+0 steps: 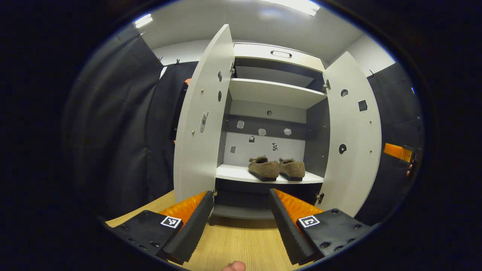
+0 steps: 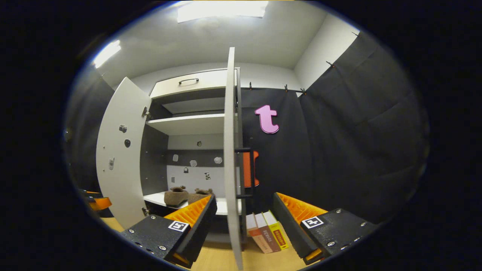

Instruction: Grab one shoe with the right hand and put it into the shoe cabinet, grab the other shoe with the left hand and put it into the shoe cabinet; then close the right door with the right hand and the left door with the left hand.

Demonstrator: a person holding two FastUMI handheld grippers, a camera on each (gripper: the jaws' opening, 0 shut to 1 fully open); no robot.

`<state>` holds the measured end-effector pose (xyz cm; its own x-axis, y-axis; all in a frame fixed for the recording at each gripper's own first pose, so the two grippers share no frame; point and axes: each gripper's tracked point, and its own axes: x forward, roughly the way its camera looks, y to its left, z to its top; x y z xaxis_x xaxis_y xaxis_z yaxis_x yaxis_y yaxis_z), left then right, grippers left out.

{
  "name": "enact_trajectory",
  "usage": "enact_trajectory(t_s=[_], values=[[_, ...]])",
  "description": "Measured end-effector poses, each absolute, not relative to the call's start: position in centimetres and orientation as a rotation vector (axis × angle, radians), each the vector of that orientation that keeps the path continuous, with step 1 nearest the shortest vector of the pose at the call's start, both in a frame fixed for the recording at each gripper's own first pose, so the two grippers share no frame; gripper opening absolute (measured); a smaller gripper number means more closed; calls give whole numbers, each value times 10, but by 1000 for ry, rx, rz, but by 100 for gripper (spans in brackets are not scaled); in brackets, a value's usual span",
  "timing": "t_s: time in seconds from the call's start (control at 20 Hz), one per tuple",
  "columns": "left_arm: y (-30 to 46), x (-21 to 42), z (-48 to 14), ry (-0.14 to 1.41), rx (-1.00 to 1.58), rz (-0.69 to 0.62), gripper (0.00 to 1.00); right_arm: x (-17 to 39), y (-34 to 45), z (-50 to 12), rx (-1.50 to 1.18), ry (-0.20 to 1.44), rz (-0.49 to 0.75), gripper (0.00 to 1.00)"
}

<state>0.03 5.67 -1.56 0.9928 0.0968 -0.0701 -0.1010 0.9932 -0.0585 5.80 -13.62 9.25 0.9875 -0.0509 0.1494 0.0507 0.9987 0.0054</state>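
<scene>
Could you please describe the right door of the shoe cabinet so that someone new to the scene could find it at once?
Start at the pale shoe cabinet with the two brown shoes on its lower shelf. The right door is the tall panel standing open edge-on in the right gripper view, with a dark bar handle on its outer face. Unlike the left door, it stands beside a row of books.

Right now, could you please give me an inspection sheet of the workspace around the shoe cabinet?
Surface: wooden floor, bare in front of the cabinet.
Job's things: two shoes side by side on the lower shelf; left door and right door both open.
Clutter: three books standing beside the cabinet.
Grippers: left gripper and right gripper, jaws open, holding nothing.
Cables: nothing seen.
Surroundings: black cloth walls, ceiling lights.
</scene>
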Motion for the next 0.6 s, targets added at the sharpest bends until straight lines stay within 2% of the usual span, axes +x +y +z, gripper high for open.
enact_trajectory(t_s=[0.25, 0.3, 0.35, 0.6], values=[[55, -8, -25, 93, -53, 100, 97, 97, -196, 104, -50, -122, -148, 93], [55, -10, -25, 90, -55, 97, 94, 104, -204, 106, -65, -121, -159, 93], [55, -11, -25, 91, -57, 97, 97, 113, -208, 109, -72, -117, -167, 93], [56, -14, -30, 100, -57, 99, 97, 146, -209, 113, -69, -102, -147, 93]])
